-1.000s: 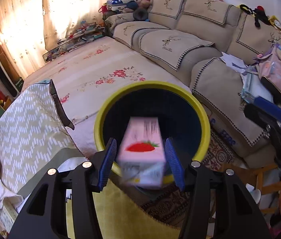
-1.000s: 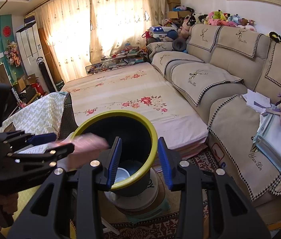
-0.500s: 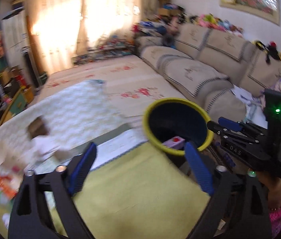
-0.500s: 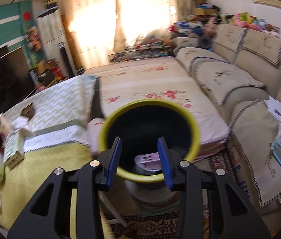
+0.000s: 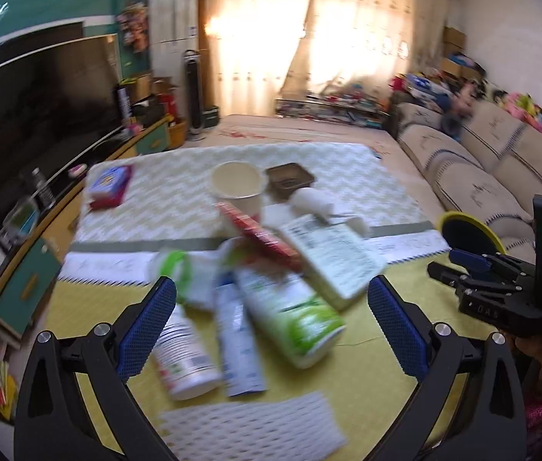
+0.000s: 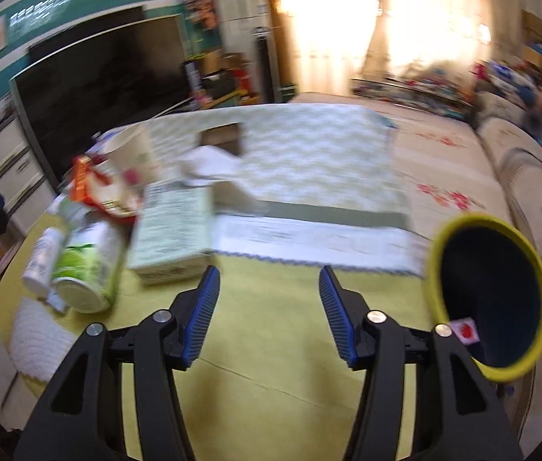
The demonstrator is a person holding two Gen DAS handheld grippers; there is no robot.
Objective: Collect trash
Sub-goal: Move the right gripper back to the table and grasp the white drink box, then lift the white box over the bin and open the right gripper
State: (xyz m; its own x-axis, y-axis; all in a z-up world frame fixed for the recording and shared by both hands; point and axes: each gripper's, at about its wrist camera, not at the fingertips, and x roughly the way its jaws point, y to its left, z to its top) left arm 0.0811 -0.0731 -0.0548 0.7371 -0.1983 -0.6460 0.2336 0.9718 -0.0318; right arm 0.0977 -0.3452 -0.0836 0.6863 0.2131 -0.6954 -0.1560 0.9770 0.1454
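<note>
Trash fills the middle of the left wrist view: a green-and-white can (image 5: pixel 290 311), a white bottle (image 5: pixel 184 357), a flat carton (image 5: pixel 332 257) and a paper cup (image 5: pixel 238 186) lie on the bench (image 5: pixel 386 345), ahead of the left tool (image 5: pixel 271 326), its jaws spread wide and empty. In the right wrist view, the right tool (image 6: pixel 269 307) gapes empty over bare bench; the yellow-rimmed bin (image 6: pixel 490 296) sits at the right edge, a pink carton (image 6: pixel 463 330) inside.
</note>
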